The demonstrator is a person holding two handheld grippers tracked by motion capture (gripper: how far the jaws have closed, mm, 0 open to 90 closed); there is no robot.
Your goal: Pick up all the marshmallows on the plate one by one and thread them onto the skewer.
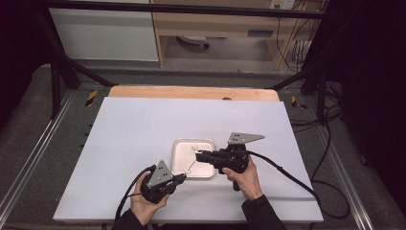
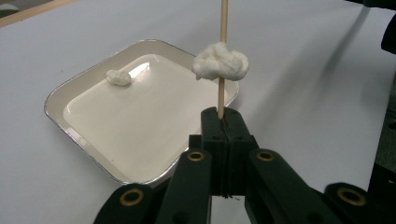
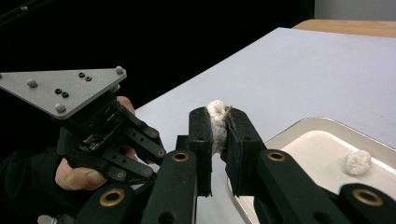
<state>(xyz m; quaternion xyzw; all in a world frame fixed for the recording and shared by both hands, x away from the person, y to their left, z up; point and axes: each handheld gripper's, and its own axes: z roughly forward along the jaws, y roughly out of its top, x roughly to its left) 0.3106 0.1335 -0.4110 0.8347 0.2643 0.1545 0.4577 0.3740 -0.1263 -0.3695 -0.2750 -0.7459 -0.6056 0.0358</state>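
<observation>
Skewering looks partly done: the left gripper (image 2: pixel 223 122) is clamped tight on the base of a wooden skewer (image 2: pixel 223 28) that already carries one white marshmallow (image 2: pixel 220 62). The right gripper (image 3: pixel 219 126) squeezes a second marshmallow (image 3: pixel 216 122) at the skewer's tip (the point just pokes through). One more piece (image 2: pixel 118 77) lies in the metal tray (image 2: pixel 70 86), not yet threaded.

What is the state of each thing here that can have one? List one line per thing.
Left gripper: shut on skewer.
Skewer: upright, pushed through one white lump.
Right gripper: shut on white lump.
White lump: squeezed, on the skewer tip.
Tray: holds one loose lump.
</observation>
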